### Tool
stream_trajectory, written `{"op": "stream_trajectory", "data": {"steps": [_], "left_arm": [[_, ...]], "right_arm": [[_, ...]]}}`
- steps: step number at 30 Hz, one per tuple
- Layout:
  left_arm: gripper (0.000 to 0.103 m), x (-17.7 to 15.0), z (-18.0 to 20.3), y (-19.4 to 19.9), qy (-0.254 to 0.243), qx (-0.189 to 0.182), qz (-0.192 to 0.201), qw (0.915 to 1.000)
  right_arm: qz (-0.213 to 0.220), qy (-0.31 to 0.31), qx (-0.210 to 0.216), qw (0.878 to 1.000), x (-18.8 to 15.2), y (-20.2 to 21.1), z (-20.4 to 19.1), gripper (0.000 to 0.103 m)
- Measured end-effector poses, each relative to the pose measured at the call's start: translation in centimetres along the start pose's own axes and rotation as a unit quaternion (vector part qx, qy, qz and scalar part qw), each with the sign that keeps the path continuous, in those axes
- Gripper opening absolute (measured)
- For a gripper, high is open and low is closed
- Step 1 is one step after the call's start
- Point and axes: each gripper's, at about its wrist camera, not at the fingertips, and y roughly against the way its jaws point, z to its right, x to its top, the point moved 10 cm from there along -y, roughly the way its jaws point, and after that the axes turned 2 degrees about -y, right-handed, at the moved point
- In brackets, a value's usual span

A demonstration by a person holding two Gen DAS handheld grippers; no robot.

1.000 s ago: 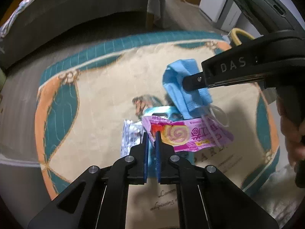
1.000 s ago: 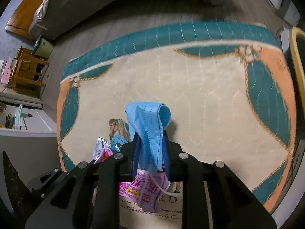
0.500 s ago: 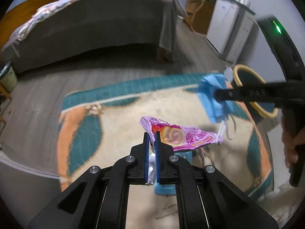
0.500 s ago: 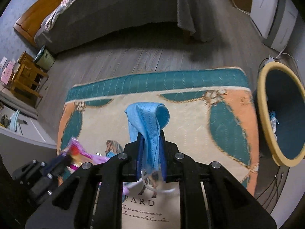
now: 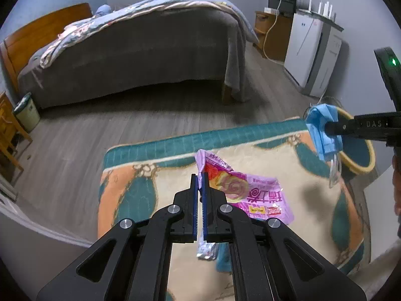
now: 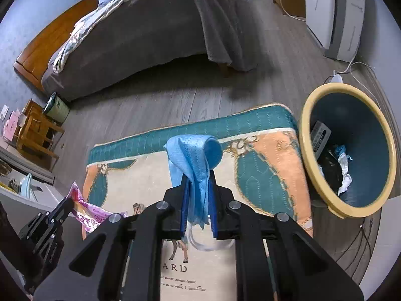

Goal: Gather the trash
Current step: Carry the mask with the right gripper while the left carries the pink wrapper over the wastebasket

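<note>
Above the patterned teal and cream rug (image 6: 263, 163), a soft, light blue fabric face mask (image 6: 194, 165) is pinched mid-fold by the right gripper (image 6: 198, 200), a crinkly pink plastic wrapper (image 5: 240, 188) by the left gripper (image 5: 199, 195), the yellow-rimmed bin (image 6: 304, 135) lying at two o'clock.

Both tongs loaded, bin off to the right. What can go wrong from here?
1. The left tongs pinch only a corner of the pink wrapper; most of it hangs free, so a fast swing may shake it loose.
2. The mask has ear loops dangling below the right tongs; they might catch on the bin rim.
3. A silver wrapper remains on the rug, easily missed.
</note>
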Motion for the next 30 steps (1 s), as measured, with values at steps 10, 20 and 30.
{"op": "stream_trajectory", "data": {"steps": [10,20,30], "left_arm": [[0.003,2.1,3.4,0.3,-0.008,-0.021,0.020,0.9996],[0.003,3.4,8.9,-0.9,-0.042,-0.043,0.021,0.9980],[0.003,4.2,14.9,-2.5,-0.085,-0.060,0.018,0.9944]], "right_arm": [[0.019,-0.001,-0.009,1.000,0.9,2.2,3.2,0.013],[0.039,-0.017,-0.019,0.999,2.1,4.5,8.4,0.013],[0.053,-0.031,-0.044,0.997,3.0,6.1,14.6,0.013]]}}
